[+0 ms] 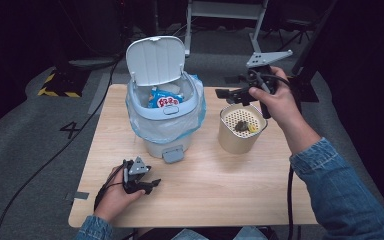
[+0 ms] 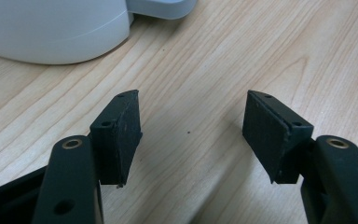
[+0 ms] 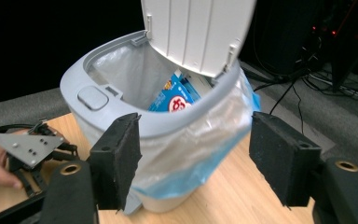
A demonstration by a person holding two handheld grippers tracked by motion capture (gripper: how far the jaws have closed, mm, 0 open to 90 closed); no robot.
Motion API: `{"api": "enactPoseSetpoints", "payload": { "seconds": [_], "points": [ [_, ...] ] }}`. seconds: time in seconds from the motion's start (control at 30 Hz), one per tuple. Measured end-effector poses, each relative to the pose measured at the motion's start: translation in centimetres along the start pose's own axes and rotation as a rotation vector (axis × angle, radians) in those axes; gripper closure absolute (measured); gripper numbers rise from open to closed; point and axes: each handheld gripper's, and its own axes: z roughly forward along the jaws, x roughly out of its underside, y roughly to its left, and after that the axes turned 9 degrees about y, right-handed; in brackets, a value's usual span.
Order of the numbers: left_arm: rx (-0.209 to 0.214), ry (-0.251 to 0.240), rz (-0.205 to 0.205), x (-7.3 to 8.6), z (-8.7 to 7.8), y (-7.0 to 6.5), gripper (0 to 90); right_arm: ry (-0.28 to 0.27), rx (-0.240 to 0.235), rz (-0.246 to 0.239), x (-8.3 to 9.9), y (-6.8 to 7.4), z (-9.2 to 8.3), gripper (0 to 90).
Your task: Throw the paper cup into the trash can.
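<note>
Currently I am holding the right gripper [image 1: 228, 93] above the cup [image 1: 240, 136], jaws apart and empty; the left gripper [image 1: 152, 184] is resting released on the counter [image 1: 205, 185] near the bin [image 1: 164, 107].

It looks like a dim lab or recording studio: a lone wooden table [image 1: 205, 200] on grey carpet [image 1: 25, 130], hazard tape [image 1: 57, 92] and cables [image 1: 40, 165] on the floor, equipment stands [image 1: 225, 20] behind.

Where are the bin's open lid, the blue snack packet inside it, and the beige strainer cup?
bin lid [image 1: 156, 59], high view, middle of the raised white lid's inner face.
blue snack packet [image 1: 166, 99], high view, its printed front inside the bin.
beige strainer cup [image 1: 234, 139], high view, its outer side wall.
</note>
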Motion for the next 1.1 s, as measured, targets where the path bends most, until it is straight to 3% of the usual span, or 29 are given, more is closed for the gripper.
{"api": "enactPoseSetpoints", "payload": {
  "seconds": [0.1,0.27,0.57,0.7,0.9,1.1],
  "points": [
    [-0.001,-0.001,-0.001,0.0,0.0,0.0,37.1,0.011,-0.007,0.034,1.0,-0.1,-1.4,28.2],
    [-0.001,0.0,-0.001,0.0,0.0,0.0,37.1,0.009,0.034,0.025,3.1,0.2,-3.3,20.9],
    [-0.014,0.001,-0.012,0.2,-0.2,-0.1,37.0,0.014,0.087,0.05,7.3,0.9,-5.7,20.0],
    [-0.011,0.002,-0.018,0.3,-0.3,0.0,36.9,0.028,0.13,0.038,9.9,1.3,-6.4,19.6],
    [-0.011,-0.001,-0.018,0.3,-0.2,0.0,36.7,0.041,0.165,0.061,13.6,1.4,-6.9,19.2],
    [-0.018,0.0,-0.011,0.3,-0.2,0.1,36.7,0.05,0.161,0.092,16.7,1.5,-6.7,19.2]
  ]
}}
